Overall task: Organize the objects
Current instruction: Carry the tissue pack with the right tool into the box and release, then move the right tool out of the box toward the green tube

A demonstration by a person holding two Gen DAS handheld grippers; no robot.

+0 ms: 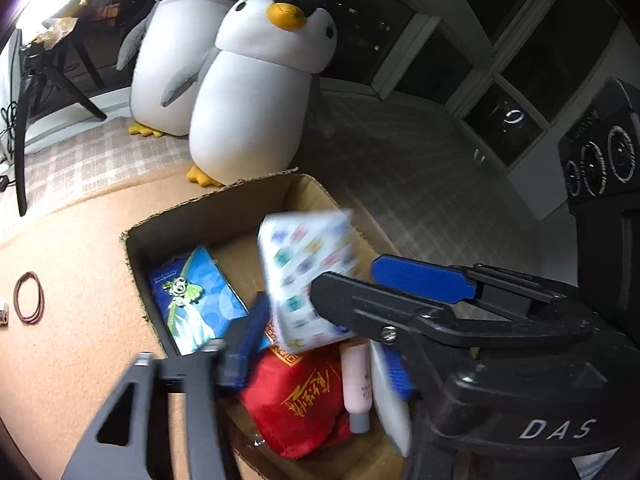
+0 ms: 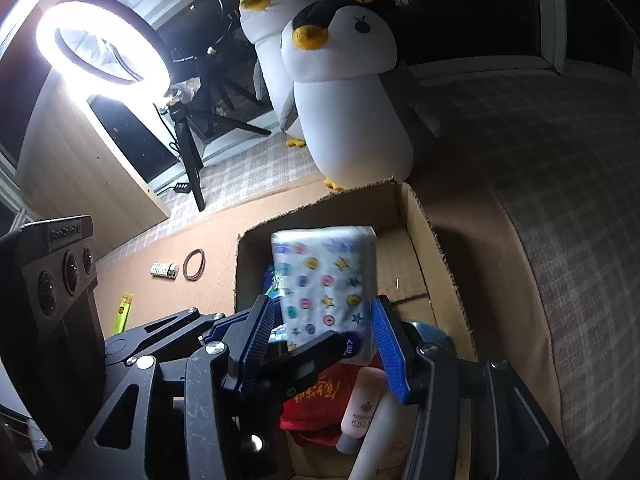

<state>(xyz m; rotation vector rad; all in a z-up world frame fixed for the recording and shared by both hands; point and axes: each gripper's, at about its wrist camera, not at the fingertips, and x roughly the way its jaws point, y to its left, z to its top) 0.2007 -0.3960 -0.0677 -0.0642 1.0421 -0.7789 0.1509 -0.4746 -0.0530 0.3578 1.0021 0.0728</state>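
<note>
An open cardboard box (image 1: pixel 168 216) (image 2: pixel 424 220) sits on the tan mat. Over it, a white tissue pack with coloured symbols (image 1: pixel 308 272) (image 2: pixel 328 280) stands between the blue pads of my right gripper (image 2: pixel 326 320), which is shut on it. My left gripper (image 1: pixel 320 312) is open beside the pack, its jaws spread wide around the right gripper's fingers. In the box lie a blue pack (image 1: pixel 196 296), a red pouch (image 1: pixel 300 400) (image 2: pixel 316 404), a pink bottle (image 1: pixel 356 384) (image 2: pixel 360 408) and a white tube (image 1: pixel 392 412).
Two plush penguins (image 1: pixel 252 92) (image 2: pixel 348 96) stand behind the box. A brown rubber band (image 1: pixel 29 297) (image 2: pixel 195 265), a small clip (image 2: pixel 164 270) and a green-yellow item (image 2: pixel 124 310) lie on the mat to the left. A ring light (image 2: pixel 100 44) on a tripod stands far left.
</note>
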